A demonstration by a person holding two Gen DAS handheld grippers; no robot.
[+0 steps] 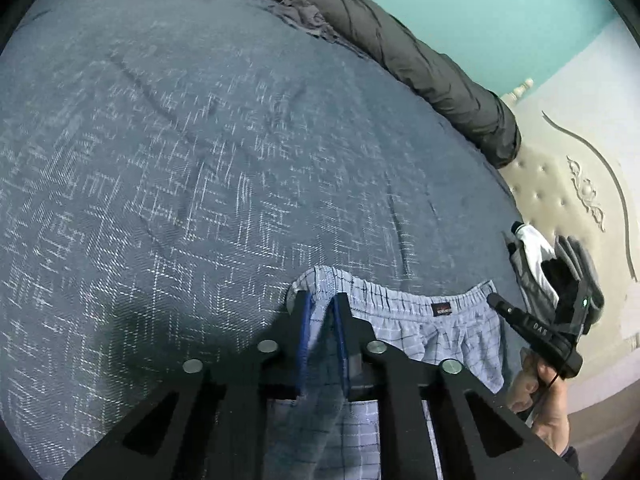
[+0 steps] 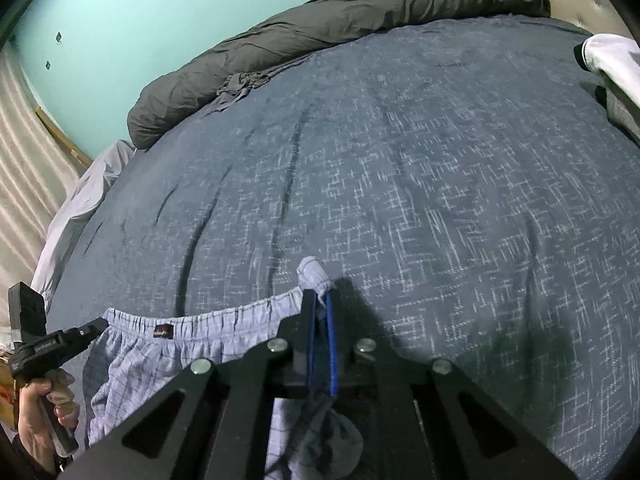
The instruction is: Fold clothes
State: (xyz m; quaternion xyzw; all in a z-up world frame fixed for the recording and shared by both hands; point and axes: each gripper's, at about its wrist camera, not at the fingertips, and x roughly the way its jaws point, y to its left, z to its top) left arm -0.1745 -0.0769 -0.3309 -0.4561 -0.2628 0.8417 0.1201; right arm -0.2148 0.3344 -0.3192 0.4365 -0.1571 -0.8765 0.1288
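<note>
Light blue checked boxer shorts (image 1: 404, 320) with an elastic waistband and a small dark label hang stretched between my two grippers above the bed. My left gripper (image 1: 320, 300) is shut on one corner of the waistband, cloth pinched between its blue pads. My right gripper (image 2: 319, 300) is shut on the other waistband corner, a tuft of cloth poking past the fingertips. The shorts (image 2: 176, 344) run left from it toward the other gripper (image 2: 80, 334), held by a hand. In the left wrist view the right gripper (image 1: 520, 320) shows at the right edge.
A dark blue patterned bedspread (image 1: 200, 160) covers the bed below. A rolled dark grey duvet (image 1: 420, 52) lies along the far edge by the teal wall. A stack of grey, white and black clothes (image 1: 560, 264) sits near the padded headboard (image 1: 568, 184).
</note>
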